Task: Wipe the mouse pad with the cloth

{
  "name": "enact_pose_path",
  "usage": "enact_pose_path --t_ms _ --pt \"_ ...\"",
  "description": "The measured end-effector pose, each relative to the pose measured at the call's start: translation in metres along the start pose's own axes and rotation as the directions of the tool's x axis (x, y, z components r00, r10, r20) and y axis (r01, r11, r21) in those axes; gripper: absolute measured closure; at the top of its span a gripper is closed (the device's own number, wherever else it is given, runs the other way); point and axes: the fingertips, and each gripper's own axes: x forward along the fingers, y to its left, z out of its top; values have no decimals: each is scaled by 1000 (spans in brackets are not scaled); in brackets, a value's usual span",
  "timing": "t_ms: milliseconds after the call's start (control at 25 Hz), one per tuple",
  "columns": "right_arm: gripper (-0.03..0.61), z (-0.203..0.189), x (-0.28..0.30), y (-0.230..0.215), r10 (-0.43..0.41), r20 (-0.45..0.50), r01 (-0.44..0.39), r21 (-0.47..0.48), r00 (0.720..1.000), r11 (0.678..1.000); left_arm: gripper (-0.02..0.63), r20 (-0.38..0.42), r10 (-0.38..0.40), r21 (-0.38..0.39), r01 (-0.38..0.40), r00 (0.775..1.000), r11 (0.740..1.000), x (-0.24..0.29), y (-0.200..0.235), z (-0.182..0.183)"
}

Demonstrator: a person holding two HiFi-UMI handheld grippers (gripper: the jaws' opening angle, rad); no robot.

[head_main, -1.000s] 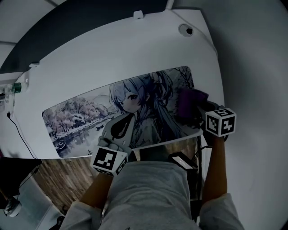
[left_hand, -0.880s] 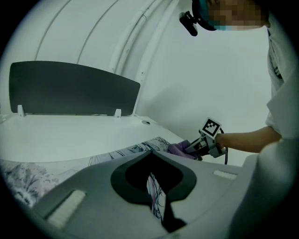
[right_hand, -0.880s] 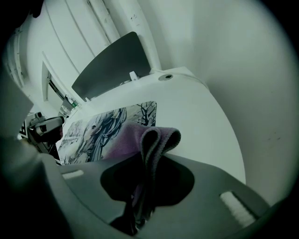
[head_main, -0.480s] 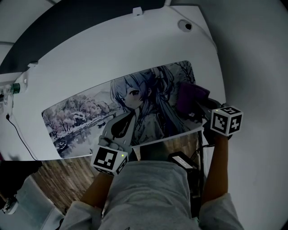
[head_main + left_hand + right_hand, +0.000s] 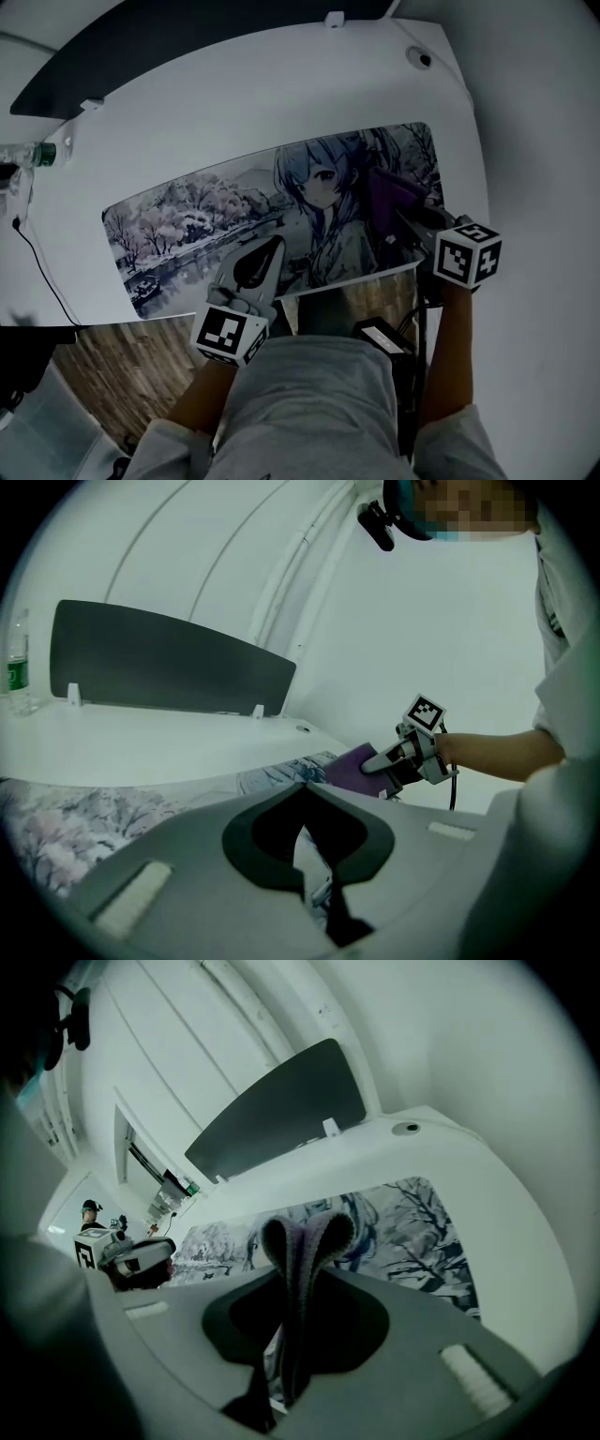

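Two tools, one mouse pad (image 5: 206,220), one counter (image 5: 234,103): right tool (image 5: 405,223) pinches one purple cloth (image 5: 386,195); left tool (image 5: 267,251) closed, empty.

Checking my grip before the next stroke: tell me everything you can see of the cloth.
The cloth is dark purple, soft, thick-looking fabric. It is folded over, with two rounded layers sticking up between the shut jaws of the right gripper, which pinch it. It sits over the right end of the mouse pad, apparently resting on it.
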Motion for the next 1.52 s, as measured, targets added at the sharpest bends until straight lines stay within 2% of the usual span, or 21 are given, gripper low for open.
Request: enact_pose_path --t_ms 160,400,600,760,920,1080,1320,1400,1520 --pt "526 -8 27 64 35 -13 -36 -24 999 999 595 6 30 6 -30 1000 1000 -49 38 -6" --pt "526 -27 75 175 128 -45 -131 -68 991 989 595 29 94 2 -94 995 996 -129 92 -17" --pt "526 -48 121 260 201 -87 -210 -113 976 971 595 42 141 -19 -141 989 990 -187 131 -38" --pt "526 -64 154 322 270 -128 -287 -144 954 947 595 53 217 -38 -216 975 976 -232 162 -52" --pt "526 -83 181 385 343 -193 -376 -171 919 911 595 66 300 -75 -295 952 952 -276 188 -63" --pt "526 -104 207 448 420 -271 -478 -204 866 854 595 71 366 -116 -357 928 927 -311 206 -80" --pt "526 -145 242 532 489 -388 -597 -234 781 768 595 74 474 -190 -455 877 870 -361 229 -107" --pt "526 -156 253 549 502 -406 -614 -213 763 760 595 71 503 -205 -481 861 852 -376 234 -113" --pt "526 -172 272 552 492 -426 -599 -162 759 784 595 68 534 -223 -508 843 832 -392 242 -119"
